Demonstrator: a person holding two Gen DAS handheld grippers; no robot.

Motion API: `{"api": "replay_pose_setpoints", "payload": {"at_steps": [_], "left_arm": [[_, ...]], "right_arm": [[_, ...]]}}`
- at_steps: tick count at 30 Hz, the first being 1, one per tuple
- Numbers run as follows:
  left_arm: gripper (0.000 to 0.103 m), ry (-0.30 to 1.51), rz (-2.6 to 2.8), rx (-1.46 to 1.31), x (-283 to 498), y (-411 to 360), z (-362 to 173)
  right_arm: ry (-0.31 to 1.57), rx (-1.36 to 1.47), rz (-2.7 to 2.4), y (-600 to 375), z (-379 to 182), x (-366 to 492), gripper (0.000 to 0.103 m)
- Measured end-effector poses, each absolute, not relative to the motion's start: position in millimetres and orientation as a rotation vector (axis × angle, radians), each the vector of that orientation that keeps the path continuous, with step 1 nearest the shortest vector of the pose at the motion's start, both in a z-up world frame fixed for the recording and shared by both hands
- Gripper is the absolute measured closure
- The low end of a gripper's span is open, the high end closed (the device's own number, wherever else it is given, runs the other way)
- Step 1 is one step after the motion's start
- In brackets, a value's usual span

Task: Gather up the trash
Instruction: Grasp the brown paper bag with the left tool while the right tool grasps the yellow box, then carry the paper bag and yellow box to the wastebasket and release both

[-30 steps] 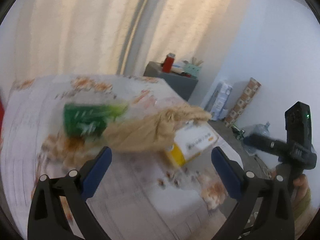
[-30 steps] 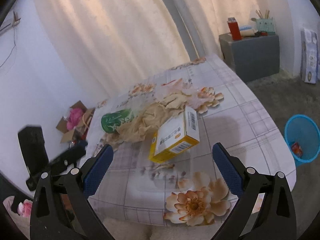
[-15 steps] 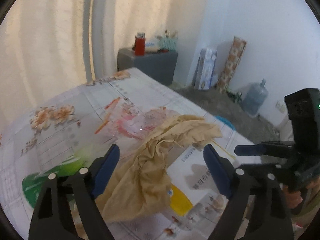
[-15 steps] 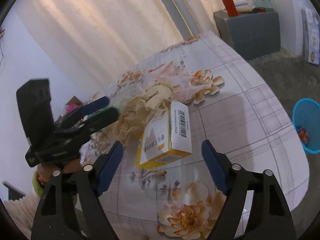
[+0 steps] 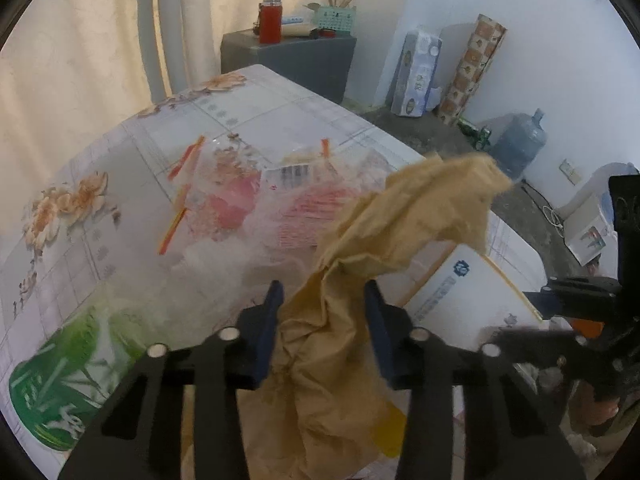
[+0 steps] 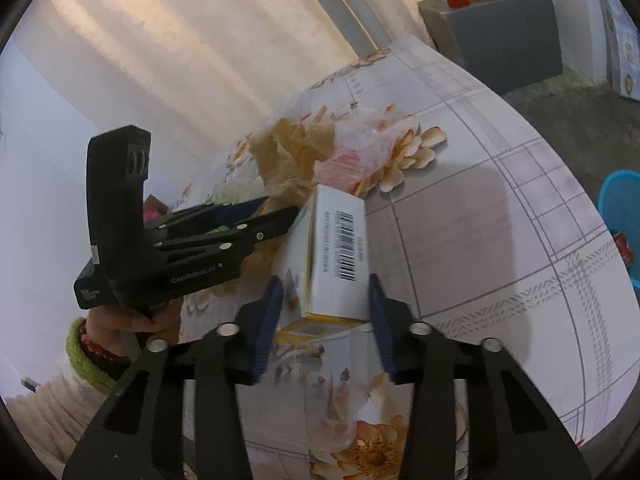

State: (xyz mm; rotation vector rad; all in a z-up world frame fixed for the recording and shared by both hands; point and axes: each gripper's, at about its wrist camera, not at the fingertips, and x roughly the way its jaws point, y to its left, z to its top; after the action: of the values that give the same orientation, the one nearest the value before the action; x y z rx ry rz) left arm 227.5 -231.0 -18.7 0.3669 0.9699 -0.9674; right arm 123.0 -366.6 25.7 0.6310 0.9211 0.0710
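In the left wrist view, the left gripper [image 5: 322, 298], jaws just closing, clamps the crumpled tan paper [image 5: 404, 220] lying on the floral tablecloth-covered table [image 5: 120, 168], against a white and yellow cardboard box [image 5: 464, 292].

In the right wrist view, the right gripper [image 6: 325, 294], jaws just closing, squeezes that box [image 6: 336, 256]; a blue waste basket [image 6: 622, 208] stands on the floor beyond the table's edge.

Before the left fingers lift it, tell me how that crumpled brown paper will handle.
Probably floppy: the brown paper is creased and sags in folds between the left gripper fingers. Likely light, since a peak stands up unsupported. It may drag on the white and yellow box, which it drapes over.
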Motion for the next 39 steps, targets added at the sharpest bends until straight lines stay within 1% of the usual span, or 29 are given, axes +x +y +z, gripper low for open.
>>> {"api": "replay_pose_setpoints", "payload": {"at_steps": [2,4,7,14,18,25,32,39], "left_arm": [[0.076,0.963,-0.971,0.374,226,-231,-17],[0.089,0.951,-0.965,0.382,225,-230,-15],[0.096,0.943,-0.956,0.375,225,-228,-11],[0.098,0.876,-0.945,0.306,218,-207,16],[0.098,0.842,-0.936,0.268,210,-189,31],[0.098,0.832,-0.924,0.242,201,-173,38],[0.098,0.814,-0.929,0.205,197,-165,43],[0.098,0.755,-0.958,0.087,193,-150,66]], "right_arm": [[0.910,0.640,0.073,-368,27,120,0.067],[0.898,0.646,0.076,-368,29,117,0.068],[0.874,0.652,0.078,-369,33,114,0.071],[0.823,0.583,0.064,-361,55,108,0.073],[0.807,0.467,0.026,-350,67,104,0.073],[0.772,0.315,-0.008,-332,76,105,0.073],[0.707,0.390,0.071,-337,88,104,0.075],[0.656,0.485,0.101,-349,99,100,0.075]]}}
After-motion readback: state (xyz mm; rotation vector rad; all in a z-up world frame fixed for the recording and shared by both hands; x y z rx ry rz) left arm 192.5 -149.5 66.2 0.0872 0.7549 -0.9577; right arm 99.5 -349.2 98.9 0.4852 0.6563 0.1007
